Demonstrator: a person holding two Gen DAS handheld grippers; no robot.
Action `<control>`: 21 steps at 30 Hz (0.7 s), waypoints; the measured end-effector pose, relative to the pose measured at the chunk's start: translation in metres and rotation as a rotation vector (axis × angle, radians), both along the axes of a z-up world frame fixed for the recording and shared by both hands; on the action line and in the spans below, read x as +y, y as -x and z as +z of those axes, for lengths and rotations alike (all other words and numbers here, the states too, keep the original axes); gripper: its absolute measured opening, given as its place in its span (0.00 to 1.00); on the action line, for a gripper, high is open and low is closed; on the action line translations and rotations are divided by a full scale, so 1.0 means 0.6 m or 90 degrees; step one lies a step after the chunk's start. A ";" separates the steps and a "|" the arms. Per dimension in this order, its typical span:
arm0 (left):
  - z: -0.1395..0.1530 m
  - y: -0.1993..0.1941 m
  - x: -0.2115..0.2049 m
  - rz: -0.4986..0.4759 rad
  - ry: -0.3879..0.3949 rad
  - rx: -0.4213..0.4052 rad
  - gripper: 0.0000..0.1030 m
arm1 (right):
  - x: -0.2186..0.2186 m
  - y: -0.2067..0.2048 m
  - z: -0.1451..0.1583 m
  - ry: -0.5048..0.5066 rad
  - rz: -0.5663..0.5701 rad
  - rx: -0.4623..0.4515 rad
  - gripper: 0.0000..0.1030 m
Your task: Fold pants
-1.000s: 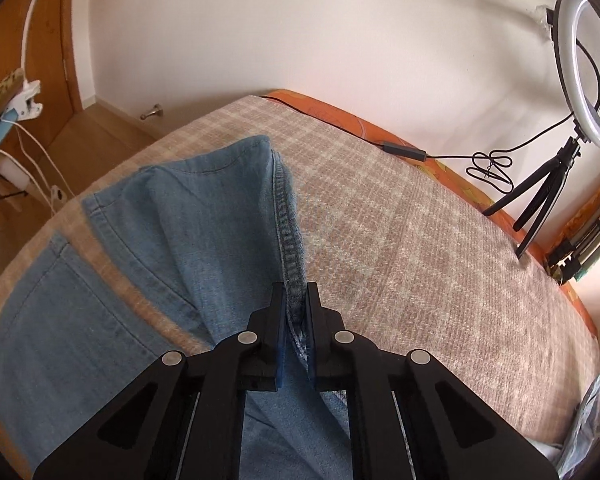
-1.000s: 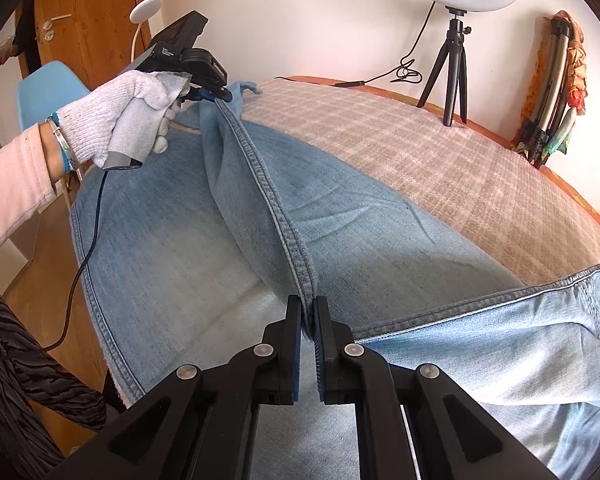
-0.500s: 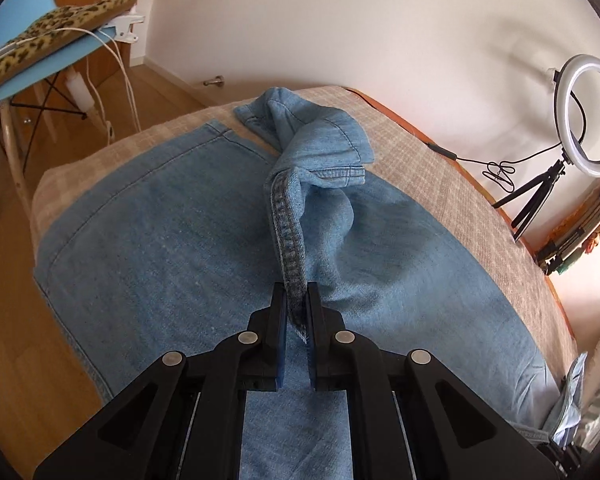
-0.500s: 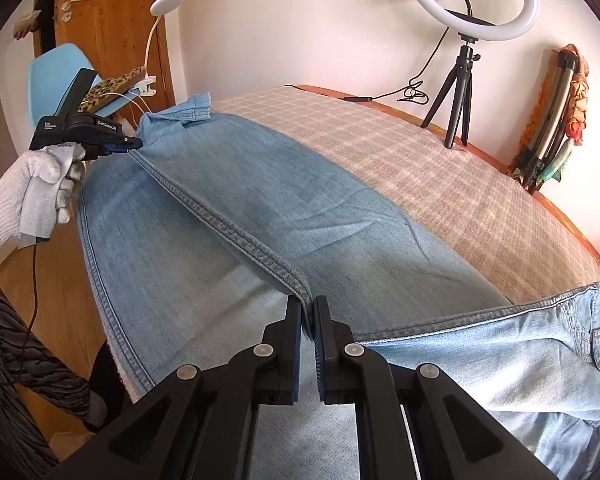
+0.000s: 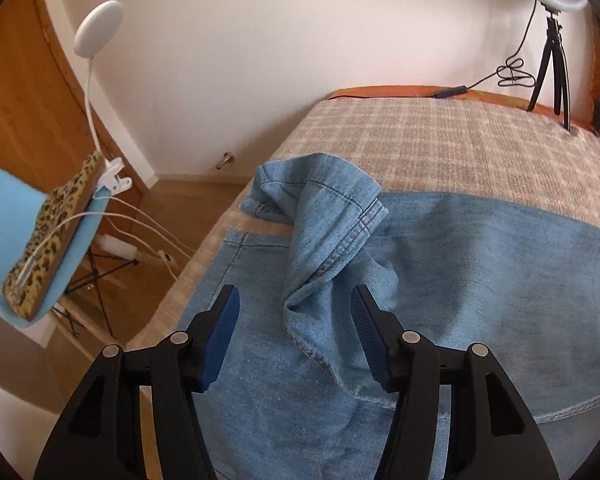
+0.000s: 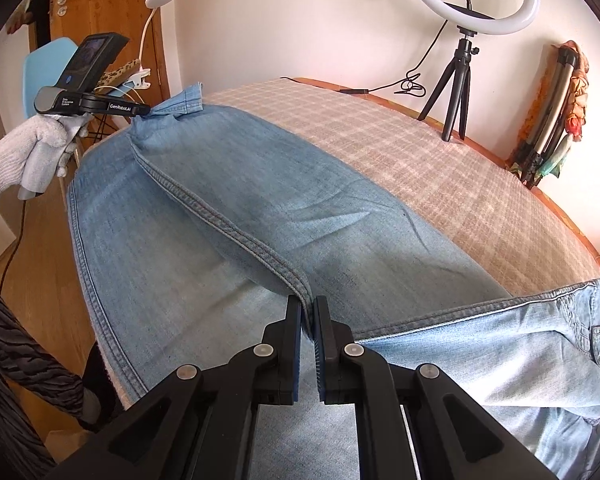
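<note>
Light-blue jeans [image 6: 300,200] lie on the plaid-covered bed [image 6: 479,184], one leg folded over the other. The right gripper [image 6: 307,320] is pressed together, pinching the doubled seam near the crotch. The left gripper [image 5: 296,320] (jaws just opened, now spread) stands over the crumpled hem [image 5: 319,200], which lies between the pads without touching them.

The left tool [image 5: 296,334] is showing matte black arms, silver rivets and blue ribbed pads. The right tool [image 6: 308,334] is looking the same. The person's left hand [image 6: 32,148] is wearing a white knitted glove, with a blue band showing at the wrist.
</note>
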State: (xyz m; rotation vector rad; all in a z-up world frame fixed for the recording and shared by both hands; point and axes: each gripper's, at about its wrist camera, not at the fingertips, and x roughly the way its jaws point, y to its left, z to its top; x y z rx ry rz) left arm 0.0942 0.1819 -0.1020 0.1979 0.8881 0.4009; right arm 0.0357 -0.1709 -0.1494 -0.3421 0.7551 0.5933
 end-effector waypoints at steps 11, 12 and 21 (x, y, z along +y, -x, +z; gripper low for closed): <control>-0.033 -0.057 0.116 0.073 0.168 0.019 0.10 | -0.007 -0.013 0.012 -0.013 -0.007 -0.009 0.03; -0.026 -0.043 0.131 0.087 0.190 -0.002 0.10 | -0.007 -0.014 0.014 -0.014 -0.008 -0.009 0.03; -0.031 0.079 0.217 0.202 0.291 -0.077 0.37 | -0.009 -0.004 0.028 -0.021 -0.006 -0.020 0.03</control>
